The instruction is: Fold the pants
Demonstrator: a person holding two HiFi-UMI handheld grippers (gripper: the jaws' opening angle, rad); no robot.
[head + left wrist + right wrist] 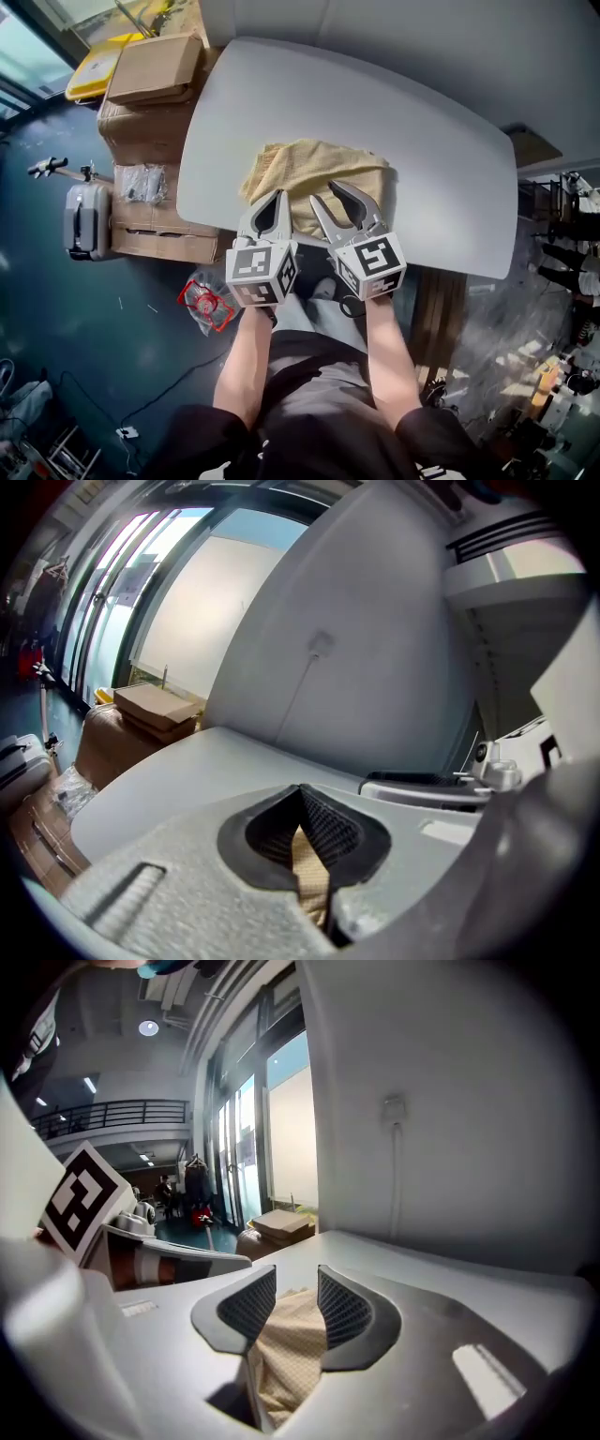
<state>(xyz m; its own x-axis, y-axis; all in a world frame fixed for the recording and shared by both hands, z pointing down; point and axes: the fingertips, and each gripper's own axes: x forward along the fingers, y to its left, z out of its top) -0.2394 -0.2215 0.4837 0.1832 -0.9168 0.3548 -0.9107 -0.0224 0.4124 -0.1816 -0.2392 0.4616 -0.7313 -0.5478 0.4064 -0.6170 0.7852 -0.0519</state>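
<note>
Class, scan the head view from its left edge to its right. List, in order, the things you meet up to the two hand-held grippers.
Grey suitcase → clear plastic bag → red object on the floor → left hand-held gripper → right hand-held gripper. The pants span both grippers, so they are left out.

Cardboard boxes [150,70] beside table [422,141]; suitcase [86,220] on floor [56,319].
</note>
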